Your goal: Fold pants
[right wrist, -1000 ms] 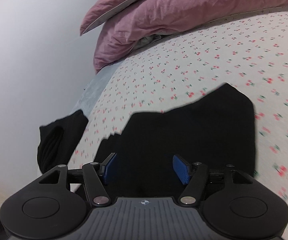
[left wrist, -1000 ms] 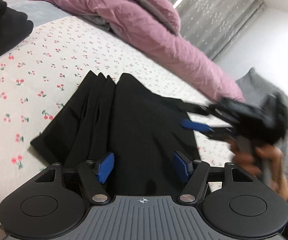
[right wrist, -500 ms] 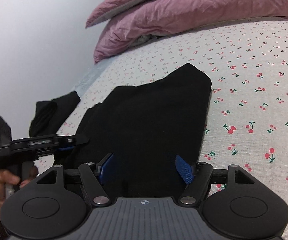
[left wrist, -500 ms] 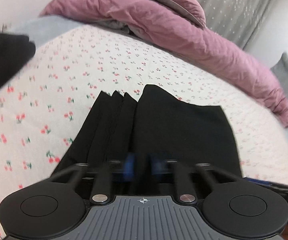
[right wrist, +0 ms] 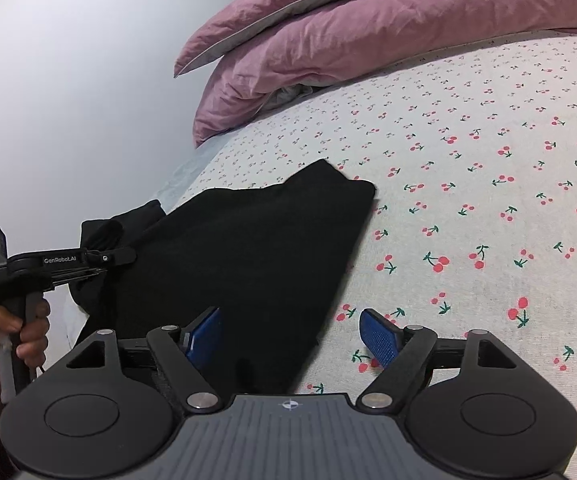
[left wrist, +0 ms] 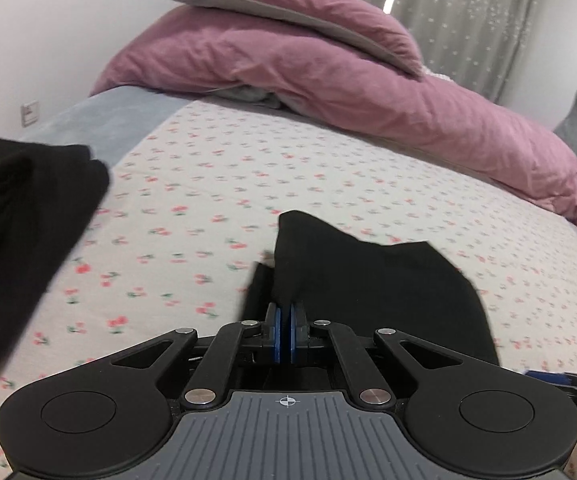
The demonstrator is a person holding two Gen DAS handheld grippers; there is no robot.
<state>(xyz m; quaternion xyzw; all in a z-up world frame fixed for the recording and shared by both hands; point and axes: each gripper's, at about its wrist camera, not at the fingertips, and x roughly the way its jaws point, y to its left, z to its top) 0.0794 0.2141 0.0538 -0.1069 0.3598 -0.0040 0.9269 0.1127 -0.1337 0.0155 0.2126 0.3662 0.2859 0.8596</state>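
Observation:
The black pants (left wrist: 372,276) lie folded on the cherry-print bedsheet (left wrist: 216,184). My left gripper (left wrist: 287,322) is shut on the near left edge of the pants, the blue pads pinched on the cloth. In the right wrist view the pants (right wrist: 256,248) spread in front of my right gripper (right wrist: 292,338), which is open with the pants' near right corner between its blue pads (right wrist: 378,342). The left gripper (right wrist: 100,258) shows there at the left, held by a hand, its tip on the pants' edge.
A purple duvet (left wrist: 328,80) and pillow (right wrist: 288,12) are heaped at the head of the bed. Another folded black garment (left wrist: 20,220) lies at the left on the sheet. A white wall (right wrist: 68,80) runs along the bed's left side. Grey curtains (left wrist: 468,12) hang behind.
My left gripper has shut on the pants' edge and drawn it up and toward me. My right gripper has shifted right, so the pants' right edge lies between its open pads.

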